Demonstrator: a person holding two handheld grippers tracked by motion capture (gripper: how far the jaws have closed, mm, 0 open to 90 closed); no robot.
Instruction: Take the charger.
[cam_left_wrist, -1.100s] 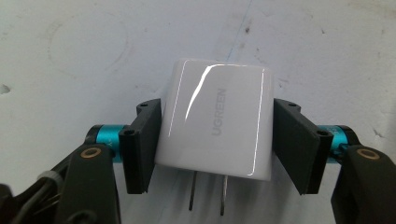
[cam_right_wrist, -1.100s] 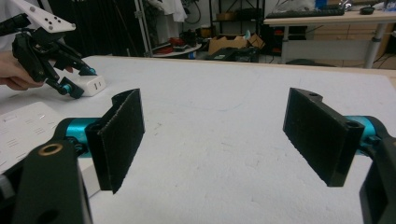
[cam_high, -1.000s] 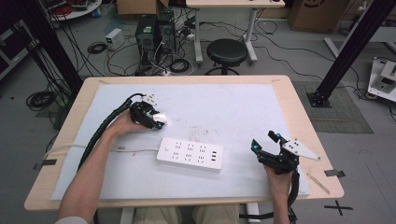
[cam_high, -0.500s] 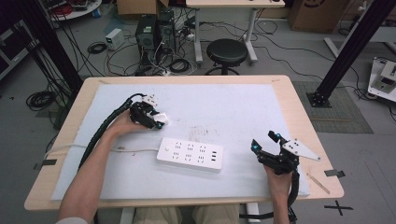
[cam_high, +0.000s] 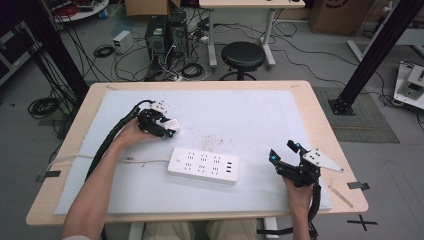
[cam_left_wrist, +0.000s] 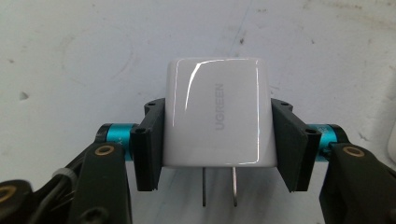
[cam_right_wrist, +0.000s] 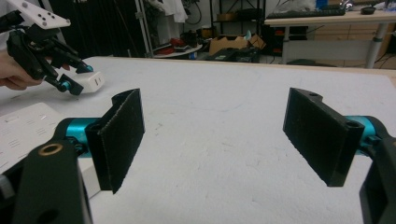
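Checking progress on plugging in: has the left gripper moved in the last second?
Barely, if at all: the left gripper with the charger sits at the same spot beyond the power strip.

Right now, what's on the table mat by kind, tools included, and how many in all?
Chargers: 1, the white charger, held in the left tool.
Power strips: 1, the strip, lying flat mid-mat.
Tools: 2, the left one and the right tool, open with nothing between its jaws.
Total: 4.

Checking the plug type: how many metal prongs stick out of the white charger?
2. Both prongs stick out side by side from the charger face nearest the camera, between the left tool's pads.
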